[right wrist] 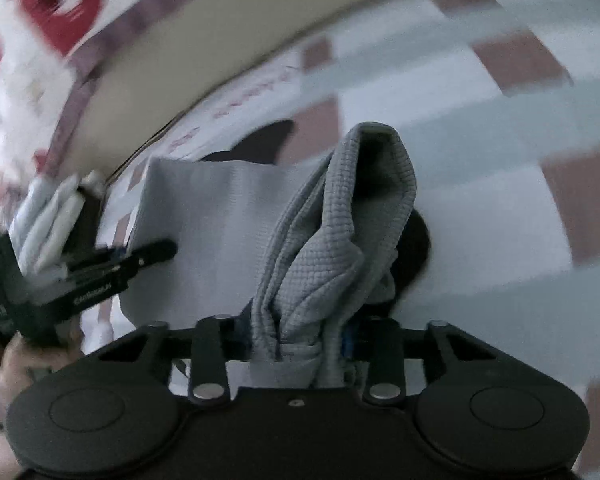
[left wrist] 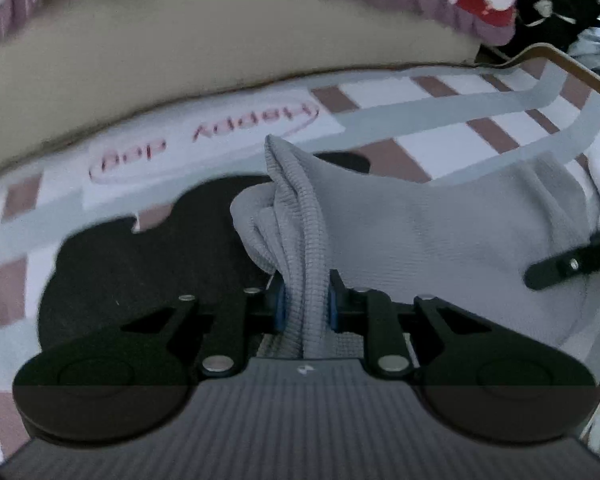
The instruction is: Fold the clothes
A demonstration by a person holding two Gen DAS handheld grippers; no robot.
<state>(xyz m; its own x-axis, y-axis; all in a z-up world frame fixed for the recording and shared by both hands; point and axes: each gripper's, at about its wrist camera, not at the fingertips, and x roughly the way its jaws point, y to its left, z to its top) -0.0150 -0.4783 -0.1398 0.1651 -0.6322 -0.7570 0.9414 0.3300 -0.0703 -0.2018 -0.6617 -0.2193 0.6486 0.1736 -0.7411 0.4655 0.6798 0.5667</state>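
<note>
1. The left gripper (left wrist: 306,308) pinches a bunched ribbed edge of the grey garment (left wrist: 440,232), frame centre.
2. The right gripper (right wrist: 300,340) clamps another bunched edge.
3. The garment hangs between them above the checked bedsheet (left wrist: 384,96).

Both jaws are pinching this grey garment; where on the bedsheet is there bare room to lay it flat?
Bare checked bedsheet lies open beyond and to the right of the grey garment in the right wrist view. In the left wrist view a free strip runs between the garment and the beige bed edge, around the red oval print. It is crowded by the clothes pile.
</note>
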